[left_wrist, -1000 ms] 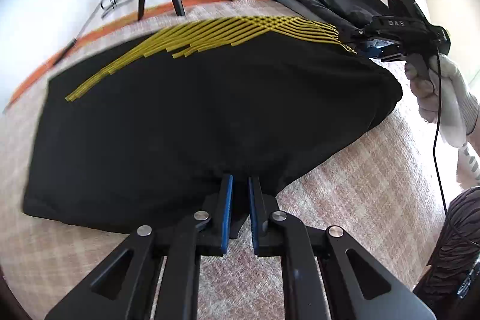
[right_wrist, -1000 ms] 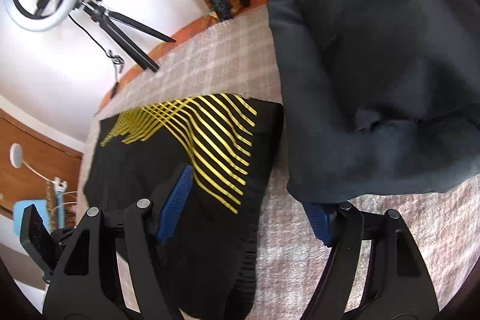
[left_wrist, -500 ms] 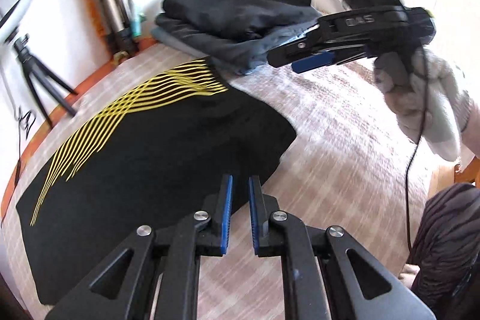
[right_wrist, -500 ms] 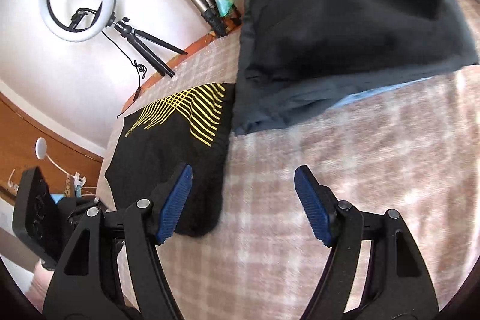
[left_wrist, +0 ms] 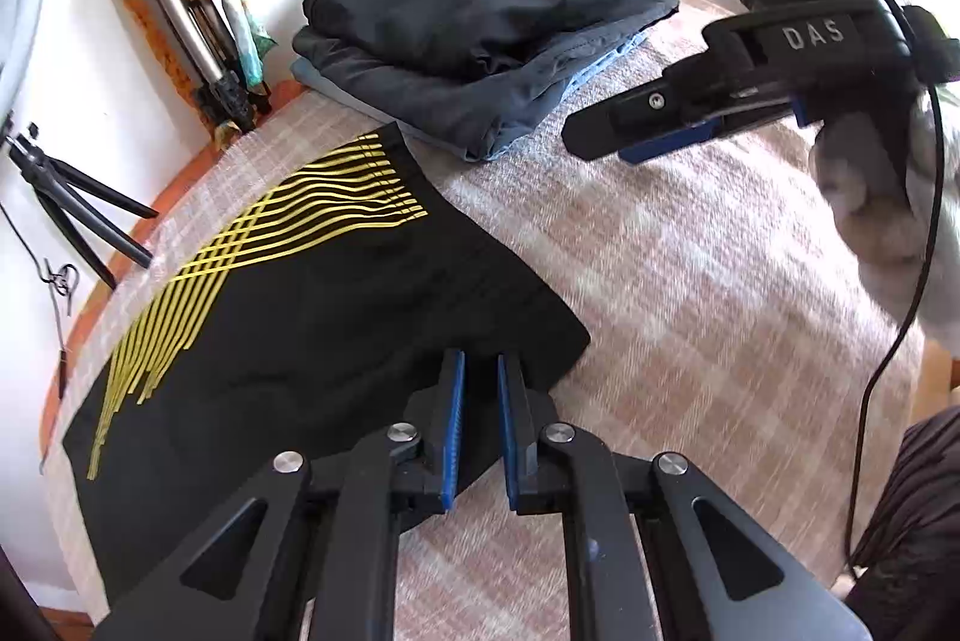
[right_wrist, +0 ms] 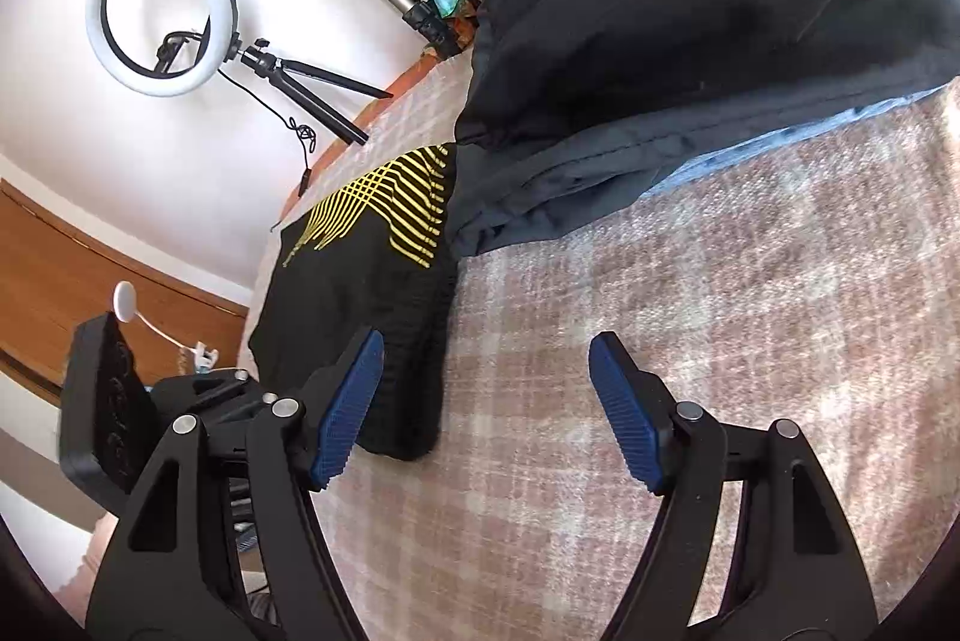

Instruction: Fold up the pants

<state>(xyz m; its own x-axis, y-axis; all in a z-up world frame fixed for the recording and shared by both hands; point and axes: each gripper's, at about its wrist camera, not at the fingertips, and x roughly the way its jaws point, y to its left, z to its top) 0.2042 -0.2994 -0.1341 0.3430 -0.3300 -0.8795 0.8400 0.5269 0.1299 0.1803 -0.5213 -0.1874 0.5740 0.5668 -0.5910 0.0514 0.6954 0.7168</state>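
**Left claw over pants edge; right claw open, clear of cloth**

Nearest: left gripper narrowed to a slim gap, blue ribbed pads above the near hem of the black pants; fabric visible between the pads, no contact seen, so grip not confirmable. Pants flat on the checked woven bedcover, long axis running from the claw away to the far left, yellow printed stripes toward the far end. Matte, limp knit, few wrinkles. Right gripper spread wide, empty, just right of the pants' edge. Left judged nearer. Beyond: stack of folded dark garments, soft, slumped, touching the pants' far corner.
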